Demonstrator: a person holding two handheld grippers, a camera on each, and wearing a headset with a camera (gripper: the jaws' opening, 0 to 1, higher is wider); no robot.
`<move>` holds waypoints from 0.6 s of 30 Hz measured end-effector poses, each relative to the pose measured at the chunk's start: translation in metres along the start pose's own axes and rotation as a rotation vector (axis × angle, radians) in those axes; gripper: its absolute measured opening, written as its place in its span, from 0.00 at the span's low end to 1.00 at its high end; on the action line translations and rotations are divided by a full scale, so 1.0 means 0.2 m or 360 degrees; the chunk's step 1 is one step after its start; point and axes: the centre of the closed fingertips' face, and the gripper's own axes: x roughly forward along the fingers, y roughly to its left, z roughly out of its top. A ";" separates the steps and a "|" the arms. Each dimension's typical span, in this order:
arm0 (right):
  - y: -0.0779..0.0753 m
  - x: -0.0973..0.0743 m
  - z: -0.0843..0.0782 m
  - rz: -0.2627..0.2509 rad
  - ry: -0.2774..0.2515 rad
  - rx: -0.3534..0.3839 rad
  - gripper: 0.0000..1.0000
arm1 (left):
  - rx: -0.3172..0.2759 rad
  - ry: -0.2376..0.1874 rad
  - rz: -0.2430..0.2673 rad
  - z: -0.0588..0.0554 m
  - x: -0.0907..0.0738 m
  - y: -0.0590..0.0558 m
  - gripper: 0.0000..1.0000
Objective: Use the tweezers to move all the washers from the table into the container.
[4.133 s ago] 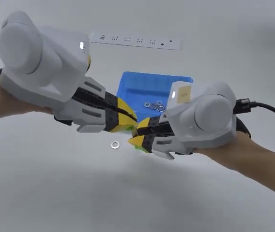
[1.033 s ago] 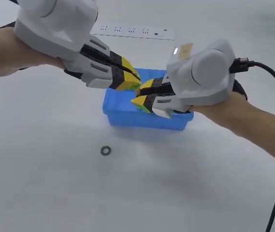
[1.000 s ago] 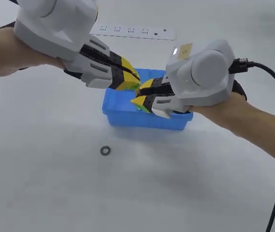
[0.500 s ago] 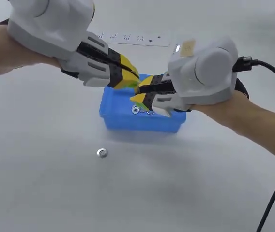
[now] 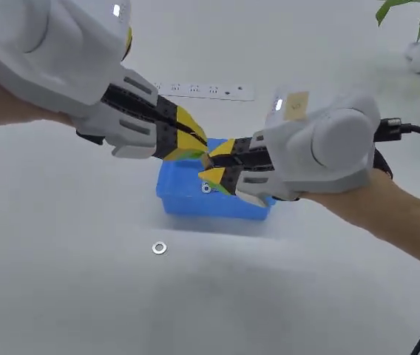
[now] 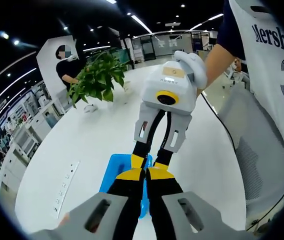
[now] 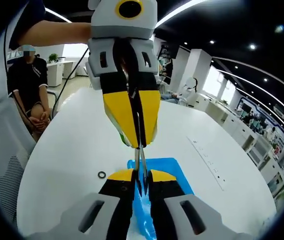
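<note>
loose washer (image 5: 159, 248): nearest thing in the head view. It lies flat on the white counter (image 5: 84, 296), at 7 o'clock from the container and apart from it.
container (image 5: 195, 203): a blue open-topped tray on the counter, with its front wall facing the person. Both sets of jaws meet above it.
second washer (image 5: 206, 188): seen against the blue inside the container, at 6 o'clock from the jaw tips and just under them. Whether it lies on the container's floor or hangs from the tweezers cannot be told.
tweezers (image 7: 139, 157): a thin metal strip in the right gripper view. It runs from between the left gripper's yellow tips into the right gripper's own tips, over the container.
right gripper (image 5: 211, 164): comes in from 3 o'clock in the head view. Its jaws are closed on the tweezers, with only a slit between the yellow tips.
left gripper (image 5: 199, 150): comes in from 10 o'clock and sits tip to tip with the right one. Its jaws are pressed together on the tweezers.
cable (image 5: 417, 133): black, leaving the rear of the right gripper toward 3 o'clock.
power strip (image 5: 202, 90): white, flat on the counter beyond the container at 12 o'clock.
plant (image 5: 417, 22): green leaves at the far edge of the counter, at 2 o'clock.
</note>
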 end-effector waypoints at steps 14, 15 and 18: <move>0.22 -0.02 0.11 0.0065 -0.0035 -0.0028 0.11 | -0.0015 -0.0023 0.0043 0.03 -0.12 -0.20 0.06; 0.23 -0.02 0.12 0.0071 -0.0038 -0.0026 0.11 | -0.0027 -0.0028 0.0053 0.02 -0.13 -0.22 0.06; 0.30 0.00 0.12 0.0102 -0.0045 -0.0012 0.11 | -0.0053 -0.0031 0.0066 -0.01 -0.15 -0.26 0.06</move>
